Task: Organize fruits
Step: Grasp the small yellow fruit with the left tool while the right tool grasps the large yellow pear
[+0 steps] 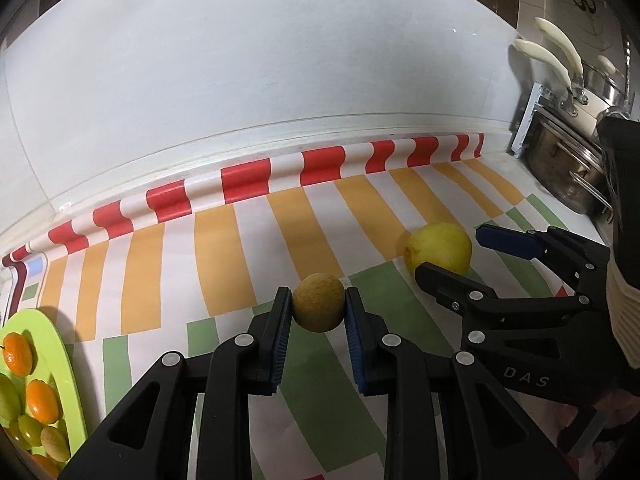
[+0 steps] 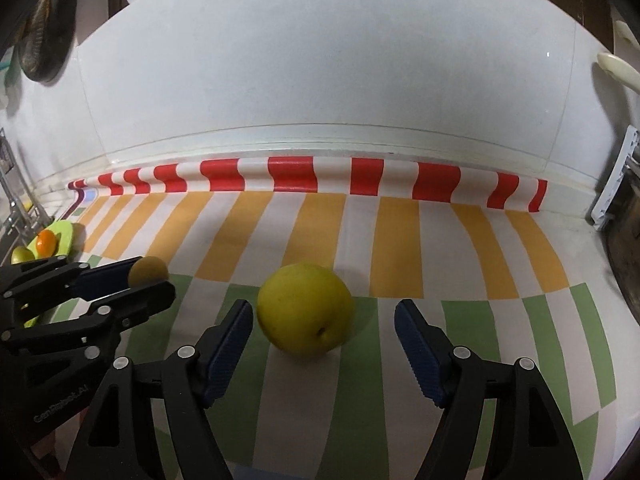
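Note:
My left gripper (image 1: pixel 318 306) is shut on a small brownish-yellow round fruit (image 1: pixel 318 307) and holds it above the striped mat. It also shows in the right wrist view (image 2: pixel 149 270), held by the left gripper (image 2: pixel 154 278). A large yellow fruit (image 2: pixel 306 314) lies on the mat between the open fingers of my right gripper (image 2: pixel 324 324), not touched by them. In the left wrist view the yellow fruit (image 1: pixel 438 250) sits between the right gripper's (image 1: pixel 450 254) spread fingers. A light green plate (image 1: pixel 52 360) at the left holds several oranges and green fruits.
A striped mat (image 2: pixel 320 232) covers the counter and curls up against the white wall (image 1: pixel 260 80). Steel pots with cream handles (image 1: pixel 568 144) stand at the far right. The green plate (image 2: pixel 66 236) sits at the far left by a sink tap.

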The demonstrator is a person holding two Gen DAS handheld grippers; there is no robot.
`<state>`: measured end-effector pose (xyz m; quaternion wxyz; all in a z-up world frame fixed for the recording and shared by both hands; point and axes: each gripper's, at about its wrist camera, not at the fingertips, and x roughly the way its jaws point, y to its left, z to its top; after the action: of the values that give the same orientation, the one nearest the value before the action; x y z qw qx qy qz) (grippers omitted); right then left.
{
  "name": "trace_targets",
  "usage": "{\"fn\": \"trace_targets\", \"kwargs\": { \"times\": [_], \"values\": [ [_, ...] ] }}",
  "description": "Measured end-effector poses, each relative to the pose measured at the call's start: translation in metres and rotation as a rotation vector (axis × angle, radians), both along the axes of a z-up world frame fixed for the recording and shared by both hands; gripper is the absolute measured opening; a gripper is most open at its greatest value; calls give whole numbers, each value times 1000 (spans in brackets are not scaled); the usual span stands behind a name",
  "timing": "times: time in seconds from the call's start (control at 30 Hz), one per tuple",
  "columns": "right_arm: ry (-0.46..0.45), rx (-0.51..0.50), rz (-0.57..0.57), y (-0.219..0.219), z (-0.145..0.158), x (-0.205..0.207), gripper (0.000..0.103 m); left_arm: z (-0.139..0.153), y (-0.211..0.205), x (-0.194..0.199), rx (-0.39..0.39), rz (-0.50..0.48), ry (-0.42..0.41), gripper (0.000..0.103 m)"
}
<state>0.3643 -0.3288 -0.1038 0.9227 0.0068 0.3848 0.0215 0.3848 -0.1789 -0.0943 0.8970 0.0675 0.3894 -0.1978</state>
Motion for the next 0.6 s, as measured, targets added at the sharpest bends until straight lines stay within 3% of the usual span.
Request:
{"fn": "trace_targets", "kwargs": {
  "times": [0.07,0.17,0.6],
  "values": [
    [7,-1,9,3,-2,4,70,-1,-1,1,-2,0,6,27],
    [25,15,37,6,-4,8,53,-2,-1,1,-2,-3,9,27],
    [-5,32,13,16,8,-14,52,15,13,-17,-26,13,-21,27]
  ]
}}
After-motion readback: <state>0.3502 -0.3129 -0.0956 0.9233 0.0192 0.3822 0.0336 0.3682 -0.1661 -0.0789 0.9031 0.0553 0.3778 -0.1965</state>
